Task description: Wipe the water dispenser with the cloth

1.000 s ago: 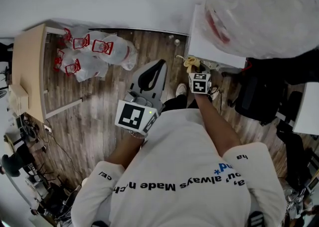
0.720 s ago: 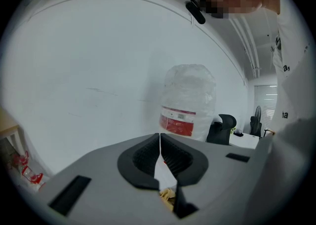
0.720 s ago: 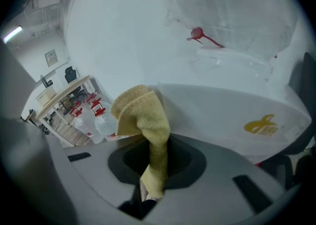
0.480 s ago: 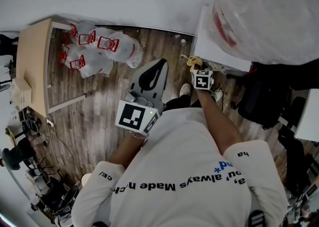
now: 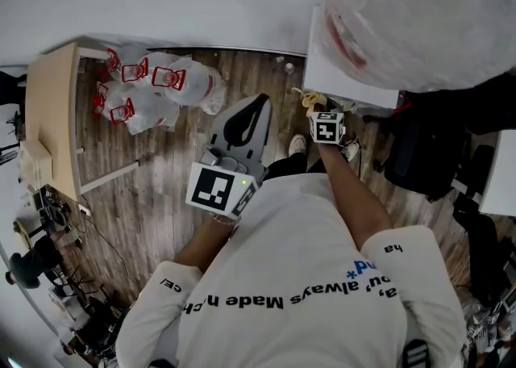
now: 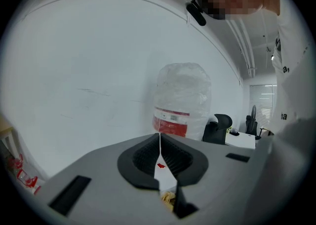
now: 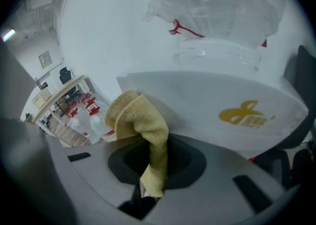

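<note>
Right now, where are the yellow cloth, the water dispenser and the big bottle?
yellow cloth (image 7: 143, 120), right gripper view, its folded middle.
water dispenser (image 7: 197, 98), right gripper view, its white panel.
big bottle (image 6: 182, 91), left gripper view, its plastic-wrapped side.

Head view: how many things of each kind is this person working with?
Tools: 2 (left tool, right tool)
Yellow cloth: 1
Water dispenser: 1
Plastic-wrapped water bottle: 1
Total: 5
</note>
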A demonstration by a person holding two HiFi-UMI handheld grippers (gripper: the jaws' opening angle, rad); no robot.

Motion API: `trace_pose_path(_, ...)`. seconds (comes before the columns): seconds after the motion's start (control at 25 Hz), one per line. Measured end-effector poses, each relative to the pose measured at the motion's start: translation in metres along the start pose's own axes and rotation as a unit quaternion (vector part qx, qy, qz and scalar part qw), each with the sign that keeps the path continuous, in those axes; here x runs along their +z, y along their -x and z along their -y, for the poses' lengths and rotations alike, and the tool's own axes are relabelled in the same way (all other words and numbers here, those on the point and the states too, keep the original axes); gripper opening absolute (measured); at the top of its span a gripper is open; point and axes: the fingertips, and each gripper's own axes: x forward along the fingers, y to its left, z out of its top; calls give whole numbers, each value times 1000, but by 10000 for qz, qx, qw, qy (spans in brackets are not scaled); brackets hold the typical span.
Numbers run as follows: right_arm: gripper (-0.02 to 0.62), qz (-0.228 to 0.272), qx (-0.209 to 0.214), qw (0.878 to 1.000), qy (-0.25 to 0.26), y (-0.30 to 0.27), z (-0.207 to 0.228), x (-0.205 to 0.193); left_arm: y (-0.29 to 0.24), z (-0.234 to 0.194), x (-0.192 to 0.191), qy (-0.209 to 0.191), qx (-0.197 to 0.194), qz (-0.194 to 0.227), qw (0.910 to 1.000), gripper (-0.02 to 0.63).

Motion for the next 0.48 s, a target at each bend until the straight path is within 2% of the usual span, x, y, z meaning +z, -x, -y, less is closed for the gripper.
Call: trace_pose_path(0.48,60,21,-276,9991,-321,14,39,-12,-18,28,0,-41,-329,-24,9994,26)
